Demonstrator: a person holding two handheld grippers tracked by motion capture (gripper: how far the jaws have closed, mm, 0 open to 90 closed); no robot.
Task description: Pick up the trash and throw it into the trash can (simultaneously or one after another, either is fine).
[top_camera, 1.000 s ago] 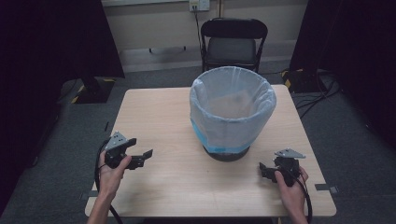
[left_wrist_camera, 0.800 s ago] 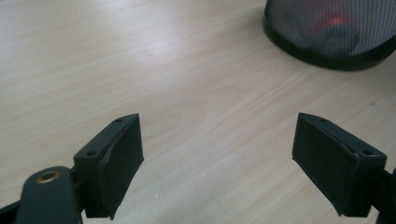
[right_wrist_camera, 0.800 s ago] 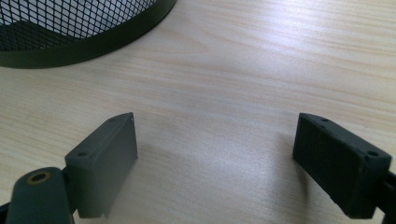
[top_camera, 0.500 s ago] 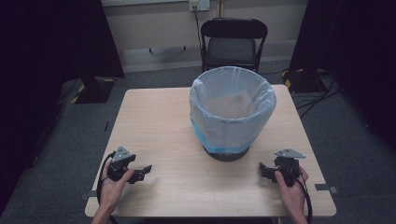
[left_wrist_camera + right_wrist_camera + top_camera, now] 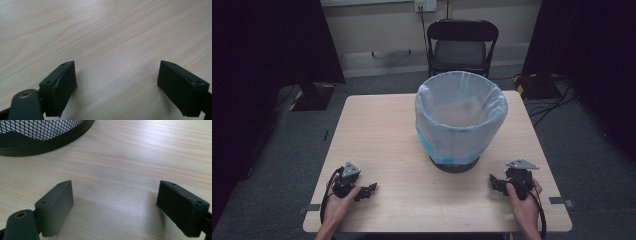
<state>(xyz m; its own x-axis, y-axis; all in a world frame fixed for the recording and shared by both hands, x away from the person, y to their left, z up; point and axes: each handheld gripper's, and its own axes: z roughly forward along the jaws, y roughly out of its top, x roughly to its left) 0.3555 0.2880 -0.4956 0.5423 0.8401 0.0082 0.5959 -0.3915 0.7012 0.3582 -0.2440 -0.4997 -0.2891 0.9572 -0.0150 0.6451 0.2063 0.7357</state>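
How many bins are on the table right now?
1. The mesh bin, lined with a pale bag, stands on the table right of centre, ahead of both tongs; its base shows nearest the right one.

In the high view, the table (image 5: 382, 130) fills the middle of the frame, and the bin (image 5: 460, 122) stands on it right of centre, toward the far edge. Behind the table, at the top centre, sits a chair (image 5: 462, 47). Your left gripper (image 5: 368, 190) rests on the table at the lower left, your right gripper (image 5: 495, 182) at the lower right, just below and right of the bin. In the right gripper view, the bin's base (image 5: 45, 135) occupies the upper left corner, the table (image 5: 140, 152) spreading beneath both jaws.
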